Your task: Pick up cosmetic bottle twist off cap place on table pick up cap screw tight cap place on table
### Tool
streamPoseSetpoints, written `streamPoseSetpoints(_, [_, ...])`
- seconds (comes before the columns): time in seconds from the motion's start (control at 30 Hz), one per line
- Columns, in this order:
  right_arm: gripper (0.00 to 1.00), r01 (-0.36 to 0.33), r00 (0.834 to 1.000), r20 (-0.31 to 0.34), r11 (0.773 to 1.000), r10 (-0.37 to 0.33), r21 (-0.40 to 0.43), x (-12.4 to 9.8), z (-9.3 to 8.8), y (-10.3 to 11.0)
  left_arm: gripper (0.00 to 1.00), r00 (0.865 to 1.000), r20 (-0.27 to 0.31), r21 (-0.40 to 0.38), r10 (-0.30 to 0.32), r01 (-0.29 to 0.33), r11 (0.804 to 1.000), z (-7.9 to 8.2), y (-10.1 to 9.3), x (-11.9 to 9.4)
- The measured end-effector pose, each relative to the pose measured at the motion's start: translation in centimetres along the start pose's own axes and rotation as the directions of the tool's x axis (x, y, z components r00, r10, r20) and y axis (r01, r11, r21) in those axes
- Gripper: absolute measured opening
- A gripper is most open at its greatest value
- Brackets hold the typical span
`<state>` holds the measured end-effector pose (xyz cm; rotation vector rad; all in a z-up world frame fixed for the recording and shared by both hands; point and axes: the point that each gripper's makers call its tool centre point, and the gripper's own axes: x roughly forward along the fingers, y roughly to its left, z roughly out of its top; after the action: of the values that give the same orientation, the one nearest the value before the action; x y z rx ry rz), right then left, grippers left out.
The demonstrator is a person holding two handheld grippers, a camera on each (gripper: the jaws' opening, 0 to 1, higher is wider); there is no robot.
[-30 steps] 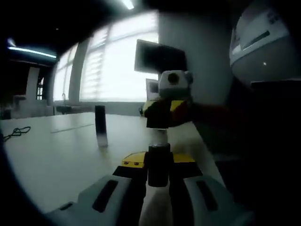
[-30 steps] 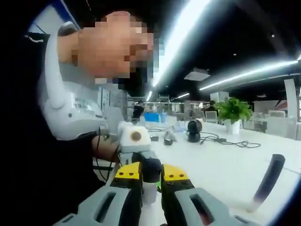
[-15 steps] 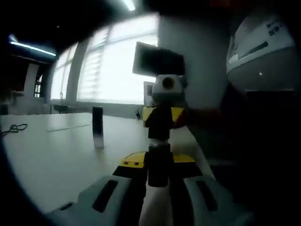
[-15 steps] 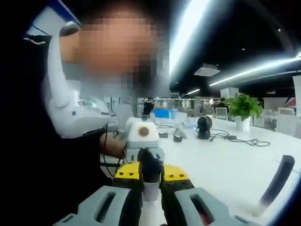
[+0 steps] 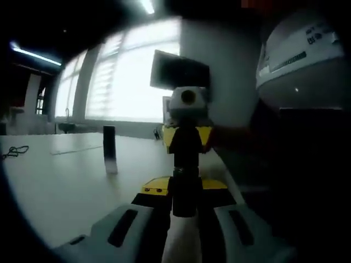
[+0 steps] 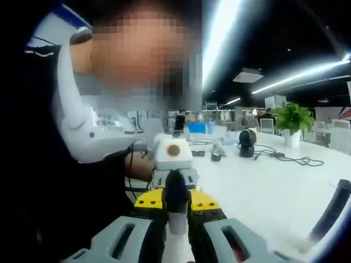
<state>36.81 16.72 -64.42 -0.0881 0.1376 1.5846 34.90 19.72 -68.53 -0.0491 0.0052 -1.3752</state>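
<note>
Black plastic cosmetic bottle (image 5: pixel 185 192), slim and rigid, stands pinched in the left gripper (image 5: pixel 185 204), above the white table (image 5: pixel 60 181). The right gripper (image 6: pixel 176 211) clamps its cap (image 6: pixel 176 192), probably slick; grip it at mid-height. Another dark tube (image 5: pixel 109 149) stands at ten o'clock.

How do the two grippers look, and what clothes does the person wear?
Each gripper, the left gripper and the right gripper, has two pale grey jaws with dark slots and yellow blocks near the tips. The person wears a dark short-sleeved top; a thin dark cable hangs beside the arm.
</note>
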Motion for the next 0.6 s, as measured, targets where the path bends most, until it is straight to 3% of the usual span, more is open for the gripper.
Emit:
streamPoseSetpoints(0.33, [0.09,0.044,0.999,-0.018,0.999,-0.045,-0.027,0.15,-0.06,0.04,0.08,1.0,-0.005,0.007,0.015,-0.015,1.0,-0.12,0.31,0.02])
streamPoseSetpoints(0.6, [0.1,0.06,0.998,0.012,0.998,-0.06,-0.02,0.11,-0.09,0.05,0.08,1.0,-0.003,0.008,0.019,-0.019,1.0,-0.09,0.35,-0.02])
